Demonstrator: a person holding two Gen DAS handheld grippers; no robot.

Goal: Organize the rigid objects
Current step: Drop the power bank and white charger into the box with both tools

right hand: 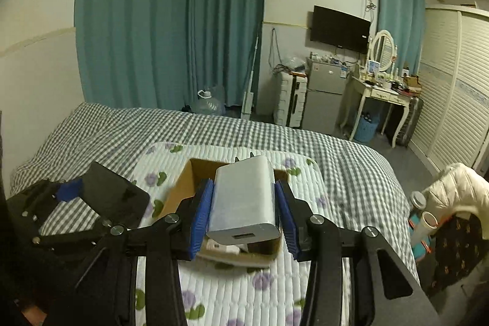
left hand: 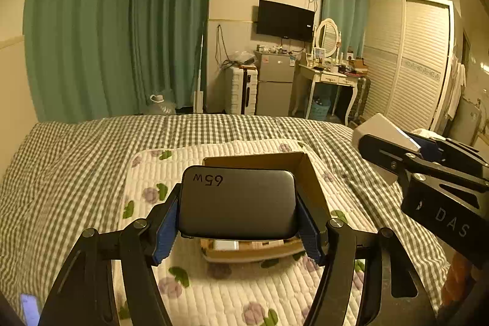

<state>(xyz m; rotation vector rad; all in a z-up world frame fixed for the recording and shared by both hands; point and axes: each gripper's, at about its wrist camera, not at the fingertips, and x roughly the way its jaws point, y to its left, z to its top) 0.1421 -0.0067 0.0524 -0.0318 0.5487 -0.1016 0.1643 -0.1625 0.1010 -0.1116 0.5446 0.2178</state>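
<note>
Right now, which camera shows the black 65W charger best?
The left wrist view: the black 65W charger fills the centre, label readable, clamped in the left gripper. The right wrist view catches it only edge-on at the left, no label visible.

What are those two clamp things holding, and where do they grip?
Left gripper pinches the black charger by its side edges; right gripper pinches the white charger by its sides.
</note>
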